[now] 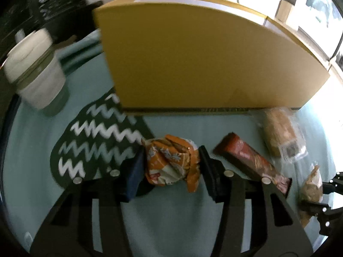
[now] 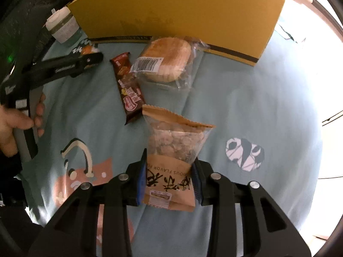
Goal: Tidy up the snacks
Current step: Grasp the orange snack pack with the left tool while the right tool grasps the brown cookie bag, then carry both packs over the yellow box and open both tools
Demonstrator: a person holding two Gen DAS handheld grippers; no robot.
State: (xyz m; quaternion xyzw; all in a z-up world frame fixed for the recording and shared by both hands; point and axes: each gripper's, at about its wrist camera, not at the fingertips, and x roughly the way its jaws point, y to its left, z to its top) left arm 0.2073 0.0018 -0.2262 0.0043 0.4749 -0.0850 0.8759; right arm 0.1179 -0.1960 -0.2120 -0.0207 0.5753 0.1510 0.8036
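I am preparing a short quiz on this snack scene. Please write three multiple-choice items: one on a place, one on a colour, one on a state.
1. Where does the brown bar lie?
A. inside the box
B. on the cloth, left of the bun as the right wrist camera shows it
C. on the jar

2. What colour is the box?
A. yellow
B. red
C. white

3. What is between the pads of the right gripper?
A. nothing
B. the bun
C. the nut bag

Answers:
1 B: the bar rests on the blue cloth, beside the bun.
2 A: both views show its yellow wall.
3 C: both pads press the sides of the nut bag; the left gripper is closed on an orange packet.
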